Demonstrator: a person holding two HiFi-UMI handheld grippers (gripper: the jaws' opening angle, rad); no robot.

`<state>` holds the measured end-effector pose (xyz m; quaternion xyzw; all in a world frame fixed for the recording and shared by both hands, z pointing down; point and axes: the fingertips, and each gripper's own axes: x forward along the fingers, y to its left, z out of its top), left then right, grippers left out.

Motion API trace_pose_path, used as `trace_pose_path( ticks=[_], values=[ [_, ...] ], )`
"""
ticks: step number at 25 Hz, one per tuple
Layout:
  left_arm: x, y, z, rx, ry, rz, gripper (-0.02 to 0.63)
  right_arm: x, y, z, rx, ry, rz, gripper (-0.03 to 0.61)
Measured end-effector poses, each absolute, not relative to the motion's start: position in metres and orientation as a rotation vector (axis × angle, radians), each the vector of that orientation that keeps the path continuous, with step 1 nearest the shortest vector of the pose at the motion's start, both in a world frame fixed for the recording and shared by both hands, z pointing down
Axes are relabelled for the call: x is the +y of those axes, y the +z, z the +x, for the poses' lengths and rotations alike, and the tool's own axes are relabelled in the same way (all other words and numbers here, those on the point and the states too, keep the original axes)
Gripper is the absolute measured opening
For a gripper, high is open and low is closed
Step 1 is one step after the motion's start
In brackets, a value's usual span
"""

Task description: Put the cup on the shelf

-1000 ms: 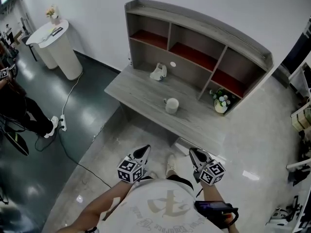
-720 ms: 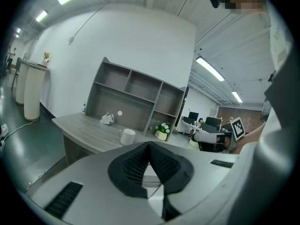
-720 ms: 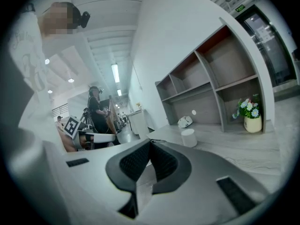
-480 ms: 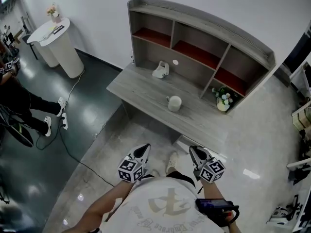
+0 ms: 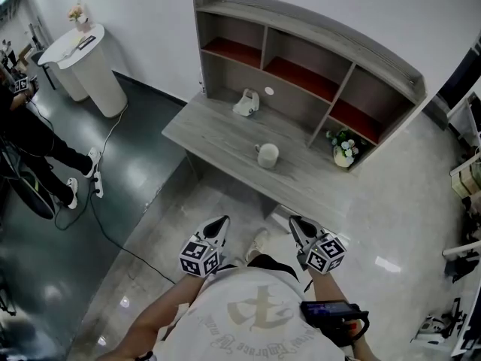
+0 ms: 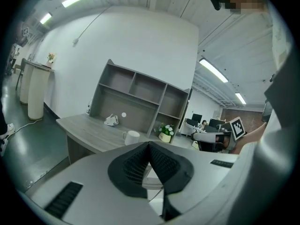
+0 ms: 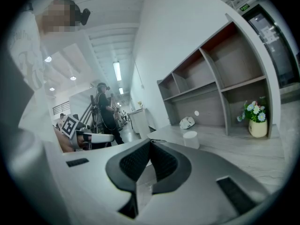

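A white cup (image 5: 267,155) stands upright near the middle of the grey desk (image 5: 210,138), its handle to the left; it also shows as the cup (image 6: 131,137) and the cup (image 7: 191,139) in the gripper views. Behind it rises the grey shelf unit (image 5: 308,47) with red-lined upper compartments. My left gripper (image 5: 219,226) and right gripper (image 5: 296,225) are held close to my body, well short of the desk, both shut with nothing between the jaws.
A white headset-like object (image 5: 245,104) lies at the desk's back left. A small flower pot (image 5: 343,150) sits in the lower right shelf bay. A white round stand (image 5: 90,66) is at left, a cable (image 5: 113,138) runs over the floor, and a person (image 5: 26,138) stands far left.
The view has shifted slightly towards the desk; both grippers sit a little higher in the head view. The person at left has moved. The cup has not moved.
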<state>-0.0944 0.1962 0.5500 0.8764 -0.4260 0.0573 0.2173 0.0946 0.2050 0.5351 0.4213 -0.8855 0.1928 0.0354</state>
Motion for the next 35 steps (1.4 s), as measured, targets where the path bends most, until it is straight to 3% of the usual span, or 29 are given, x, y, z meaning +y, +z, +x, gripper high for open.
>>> trace_pose_path(
  ticks=[35],
  values=[
    [0.030, 0.573, -0.062, -1.210, 0.263, 2.360, 0.002, 0.017, 0.570, 0.129, -2.717, 0.709, 1.256, 0.002]
  ],
)
